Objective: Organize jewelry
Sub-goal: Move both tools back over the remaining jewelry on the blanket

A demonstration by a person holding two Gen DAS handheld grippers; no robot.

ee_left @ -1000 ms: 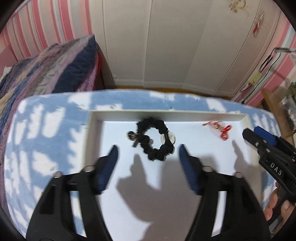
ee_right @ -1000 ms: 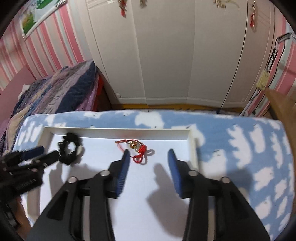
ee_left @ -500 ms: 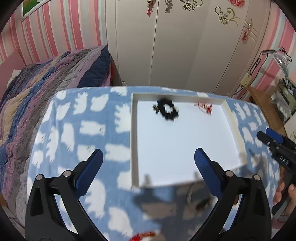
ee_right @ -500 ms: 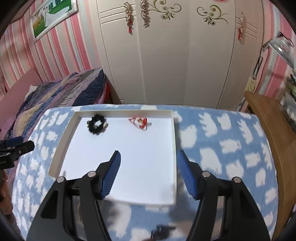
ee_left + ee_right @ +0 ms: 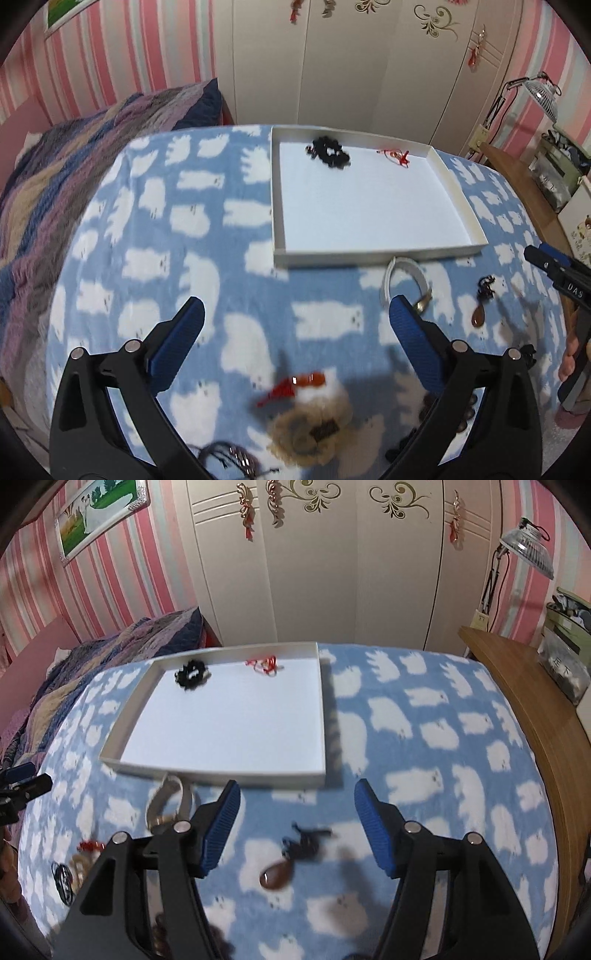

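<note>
- The left gripper (image 5: 293,317) is hanging spread wide and empty over the blanket (image 5: 155,258) near its front edge, with a fluffy tan piece (image 5: 310,424) and a red charm (image 5: 295,384) lying just ahead of its fingers.
- The tray (image 5: 369,256) is sitting toward the blanket's far edge; a black scrunchie (image 5: 330,152) and a red cord (image 5: 397,157) are lying along its far wall, so most of its floor is offering open room.
- A white strap (image 5: 404,280) is curling against the tray's near wall, so any lift there is likely needing a straight rise to clear that rim.
- The right gripper (image 5: 297,827) is hovering released, nothing between its fingers, with a brown pendant (image 5: 277,877) on a black cord just below and between them.
- The step in hand is probably picking that pendant: lowering straight, closing on the stone rather than the loose cord, since the soft blanket may be letting it sink.
- Right of the tray the blanket is lying bare up to the wooden desk (image 5: 524,709), giving room for swinging in.
</note>
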